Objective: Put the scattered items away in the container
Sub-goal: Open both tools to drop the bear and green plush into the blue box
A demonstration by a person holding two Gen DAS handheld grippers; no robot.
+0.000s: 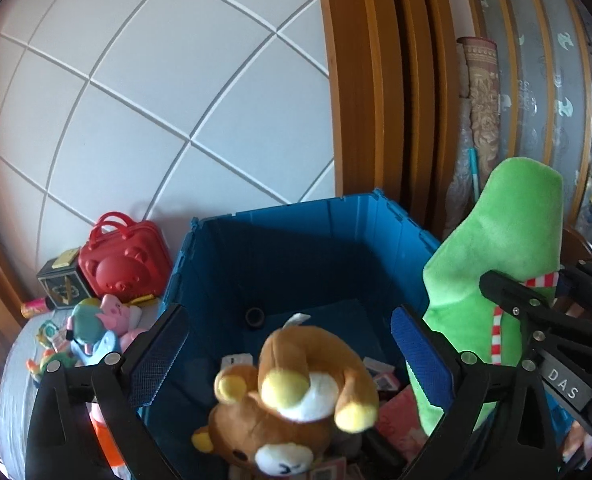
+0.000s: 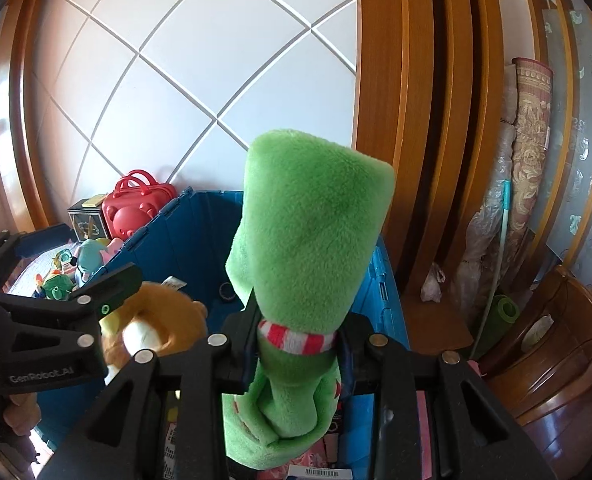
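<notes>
1. Left wrist view: the left gripper (image 1: 290, 344) stands spread wide, its blue pads clear on both sides of the brown bear plush (image 1: 292, 400). The bear lies head-down at lower centre of the frame, inside the blue container (image 1: 296, 248), touching neither pad; judged released.
2. Right wrist view: the right gripper (image 2: 296, 344) sits at lower centre with the green plush (image 2: 307, 232) between its jaws at the red-and-white striped scarf (image 2: 296, 338). The jaws are only partly apart; whether the pads still press the scarf cannot be told. The plush stands upright, its body reaching down into the container (image 2: 192, 248) and its head well above the rim.
3. Container contents: cards and pink packets lie on the floor at the bottom of both frames, under the two plush toys.
4. Outstanding items: a red bear case (image 1: 124, 260), a dark box (image 1: 62, 284) and small toys (image 1: 92, 328) remain outside, at left of the left wrist frame.
5. Risk: the green plush is tall and top-heavy. If freed upright, it may tip over the right-hand rim and fall outside.
6. Risk: the two grippers hang close together over the container; withdrawing both at once may cause a collision or snag the bear's label (image 1: 296, 320).
</notes>
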